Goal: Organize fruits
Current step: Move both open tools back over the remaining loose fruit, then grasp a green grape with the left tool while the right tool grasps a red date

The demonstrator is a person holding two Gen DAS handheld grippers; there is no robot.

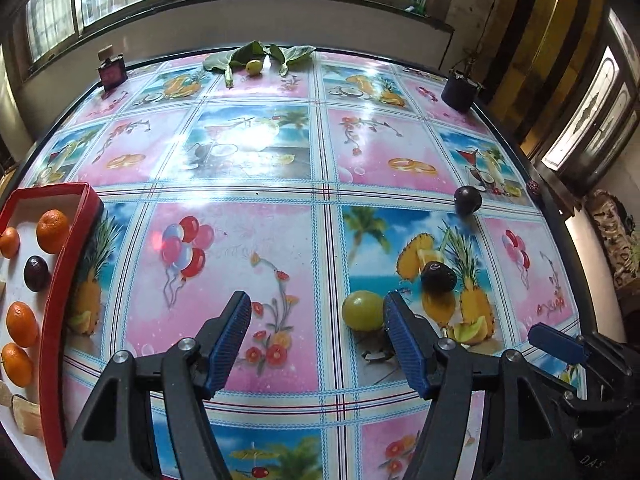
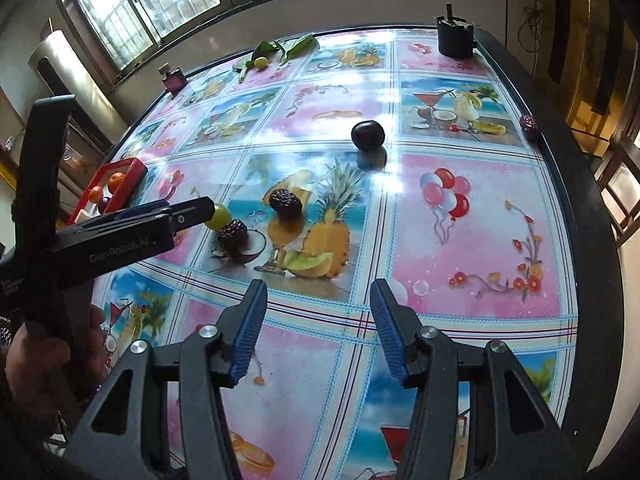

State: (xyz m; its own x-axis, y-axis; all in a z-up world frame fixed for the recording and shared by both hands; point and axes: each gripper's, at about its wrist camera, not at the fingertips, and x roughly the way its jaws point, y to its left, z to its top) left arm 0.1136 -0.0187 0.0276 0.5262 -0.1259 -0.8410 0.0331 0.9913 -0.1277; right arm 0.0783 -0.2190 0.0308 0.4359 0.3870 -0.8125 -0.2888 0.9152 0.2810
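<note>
My left gripper [image 1: 318, 314] hangs open over the table [image 1: 280, 168] with nothing between its fingers. A green round fruit [image 1: 363, 310] lies on the table just beyond its right fingertip. A dark wrinkled date [image 1: 438, 276] lies to the right of it and a dark plum [image 1: 468, 199] farther back. My right gripper [image 2: 320, 306] is also open and holds nothing, above a pink square. In the right wrist view the left gripper [image 2: 200, 210] points at the green fruit [image 2: 219, 216], beside two dates [image 2: 285, 200] [image 2: 234, 232]. The plum [image 2: 368, 134] lies beyond them.
A red tray [image 1: 60, 280] at the left edge holds several oranges and one plum [image 1: 36, 273]. Leaves with a small yellow fruit [image 1: 254, 66], a perfume bottle [image 1: 113, 74] and a black pot [image 1: 460, 92] stand along the back. A small red fruit [image 2: 528, 122] lies at the right rim.
</note>
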